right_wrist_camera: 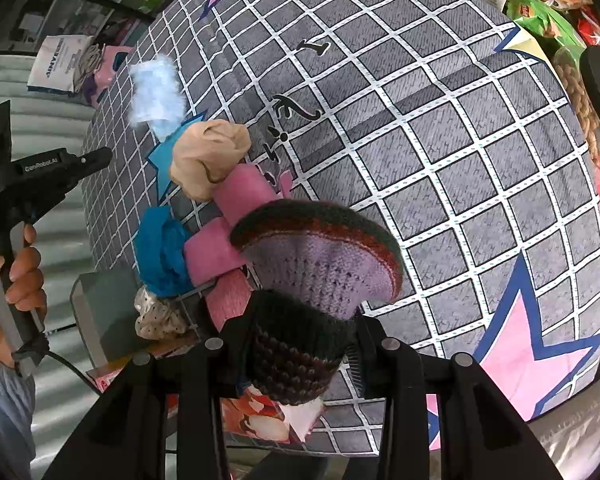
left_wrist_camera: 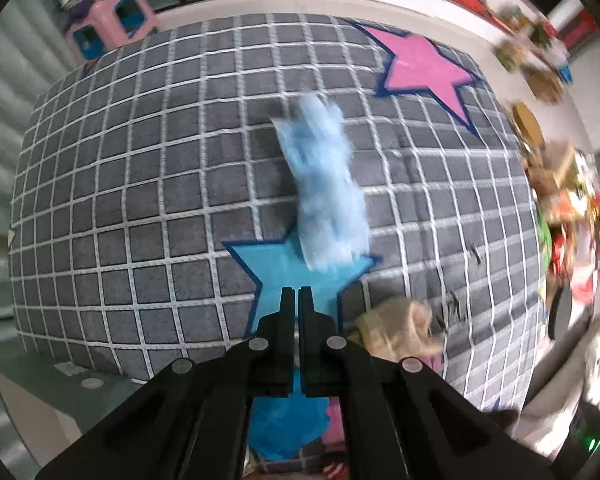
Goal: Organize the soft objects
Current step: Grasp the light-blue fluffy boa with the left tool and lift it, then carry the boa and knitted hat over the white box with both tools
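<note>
A fluffy light-blue cloth (left_wrist_camera: 326,184) lies on the grey checked table cover (left_wrist_camera: 140,184), blurred, just beyond my left gripper (left_wrist_camera: 298,292), which is shut and empty over a blue star print (left_wrist_camera: 284,276). A beige rolled cloth (left_wrist_camera: 400,326) lies to its right. My right gripper (right_wrist_camera: 300,344) is shut on a knitted dark-and-purple hat (right_wrist_camera: 320,276). Along the table's left edge lie the beige roll (right_wrist_camera: 208,156), pink rolls (right_wrist_camera: 240,192), a blue cloth (right_wrist_camera: 162,252) and a dotted cloth (right_wrist_camera: 156,318). The light-blue cloth (right_wrist_camera: 156,96) sits farthest.
Snack packets and clutter (left_wrist_camera: 568,216) crowd the table's right side, also shown in the right wrist view (right_wrist_camera: 540,12). A pink stool (left_wrist_camera: 112,20) stands behind the table. A grey box (right_wrist_camera: 104,312) sits below the left edge. The left hand-held gripper (right_wrist_camera: 60,168) hovers off the table's left side.
</note>
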`<state>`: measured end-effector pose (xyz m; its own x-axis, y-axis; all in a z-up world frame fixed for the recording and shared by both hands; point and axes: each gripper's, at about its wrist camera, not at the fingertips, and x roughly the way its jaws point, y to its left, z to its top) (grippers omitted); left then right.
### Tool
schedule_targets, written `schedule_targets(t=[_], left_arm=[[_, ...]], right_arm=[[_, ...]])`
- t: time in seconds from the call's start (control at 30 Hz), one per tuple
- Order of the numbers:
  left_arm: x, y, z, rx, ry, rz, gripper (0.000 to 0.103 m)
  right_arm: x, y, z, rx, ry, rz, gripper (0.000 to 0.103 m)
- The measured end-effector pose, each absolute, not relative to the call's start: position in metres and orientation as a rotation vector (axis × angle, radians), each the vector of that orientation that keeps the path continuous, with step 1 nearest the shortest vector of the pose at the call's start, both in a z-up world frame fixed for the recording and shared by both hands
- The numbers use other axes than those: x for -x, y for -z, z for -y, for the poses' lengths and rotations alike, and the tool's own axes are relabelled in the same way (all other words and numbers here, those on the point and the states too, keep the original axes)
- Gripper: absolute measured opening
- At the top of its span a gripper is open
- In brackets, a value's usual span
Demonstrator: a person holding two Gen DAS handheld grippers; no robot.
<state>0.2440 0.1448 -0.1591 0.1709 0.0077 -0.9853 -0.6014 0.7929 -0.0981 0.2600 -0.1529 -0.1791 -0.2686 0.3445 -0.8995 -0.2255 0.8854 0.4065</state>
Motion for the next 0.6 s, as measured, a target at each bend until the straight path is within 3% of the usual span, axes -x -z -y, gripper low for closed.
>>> schedule_targets(t=[0.03, 0.07, 0.1, 0.17, 0.27, 0.47, 0.57, 0.6], left_arm=[[-0.248, 0.161, -0.15, 0.557, -0.484, -1.327, 0.01], [-0.25, 0.161, -0.154, 0.576, -0.496, -1.316, 0.025], [-0.258, 0.163, -0.16, 0.609, -0.509, -1.305, 0.048], [-0.266, 0.164, -0.169, 0.636, -0.545, -1.289, 0.066], [-0.29, 0.177, -0.177, 0.656, -0.592, -1.289, 0.071], [-0.322, 0.231, -0.174, 0.658, -0.605, -1.456, 0.071], [-0.323, 0.241, -0.168, 0.65, -0.61, -1.499, 0.038], [-0.324, 0.238, -0.165, 0.648, -0.587, -1.494, 0.02]], right_arm=[[-0.261, 0.179, 0.155, -0.093, -0.548, -1.76, 0.039], [-0.26, 0.179, 0.156, -0.095, -0.55, -1.756, 0.039], [-0.26, 0.178, 0.159, -0.096, -0.551, -1.753, 0.039], [-0.26, 0.177, 0.163, -0.104, -0.554, -1.748, 0.039], [-0.262, 0.177, 0.169, -0.111, -0.552, -1.751, 0.039], [-0.268, 0.174, 0.181, -0.138, -0.545, -1.749, 0.039], [-0.269, 0.169, 0.185, -0.131, -0.55, -1.732, 0.039], [-0.269, 0.166, 0.186, -0.12, -0.551, -1.721, 0.039]])
